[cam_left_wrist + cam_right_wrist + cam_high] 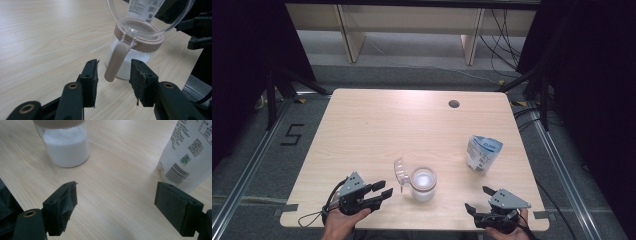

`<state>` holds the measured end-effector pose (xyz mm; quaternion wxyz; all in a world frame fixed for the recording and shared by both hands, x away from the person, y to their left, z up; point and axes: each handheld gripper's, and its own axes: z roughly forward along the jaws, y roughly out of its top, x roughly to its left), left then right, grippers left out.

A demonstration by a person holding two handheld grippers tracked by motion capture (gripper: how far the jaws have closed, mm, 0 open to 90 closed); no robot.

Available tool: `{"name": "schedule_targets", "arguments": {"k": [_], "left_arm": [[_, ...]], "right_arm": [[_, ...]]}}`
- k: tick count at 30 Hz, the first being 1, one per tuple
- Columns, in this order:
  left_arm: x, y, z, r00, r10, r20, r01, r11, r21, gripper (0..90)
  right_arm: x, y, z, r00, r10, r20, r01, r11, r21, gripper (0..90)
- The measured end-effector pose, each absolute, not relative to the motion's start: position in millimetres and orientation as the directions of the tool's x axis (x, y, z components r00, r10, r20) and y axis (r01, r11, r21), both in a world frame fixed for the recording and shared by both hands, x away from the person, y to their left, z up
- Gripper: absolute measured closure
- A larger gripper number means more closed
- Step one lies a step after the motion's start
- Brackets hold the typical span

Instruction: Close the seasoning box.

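Note:
A clear jar [423, 183] with a tan rim holds white powder and stands near the table's front edge. Its clear hinged lid [400, 171] is flipped up on the left side. In the left gripper view the jar [135, 53] has a tan handle [115, 62] hanging toward me, and my left gripper [113, 81] is open just short of that handle. A white and blue pouch [482, 152] stands upright to the jar's right. My right gripper [480, 199] is open near the front right, with the pouch [186, 152] and the jar [65, 145] ahead of it.
The light wooden table [377, 125] has a round cable hole [454, 104] at the back right. Black curtains and metal floor rails flank the table; cables lie on the floor behind it.

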<state>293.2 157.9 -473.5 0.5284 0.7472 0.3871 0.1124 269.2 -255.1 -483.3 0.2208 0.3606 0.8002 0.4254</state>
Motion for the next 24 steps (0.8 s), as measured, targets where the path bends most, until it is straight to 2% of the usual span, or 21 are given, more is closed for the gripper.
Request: {"name": "schedule_targets", "arguments": {"k": [1,11,17,24], "left_arm": [[294,158,-473,0.686,0.691,-0.229,0.450,-0.154,0.880,59.8],[300,157,-466,0.685,0.678,-0.267,0.451,-0.107,0.886,72.1],[301,153,-461,0.713,0.661,-0.234,0.426,-0.143,0.893,76.2],[299,149,-454,0.723,0.657,-0.214,0.405,-0.151,0.902,85.6]], "right_arm": [[267,-254,-483,-0.640,0.768,-0.016,0.415,0.363,0.834,19.1],[265,-255,-486,-0.660,0.751,-0.025,0.399,0.378,0.835,19.1],[263,-254,-486,-0.662,0.749,-0.025,0.399,0.381,0.834,19.0],[263,-253,-486,-0.667,0.744,-0.039,0.387,0.391,0.835,19.6]]}}
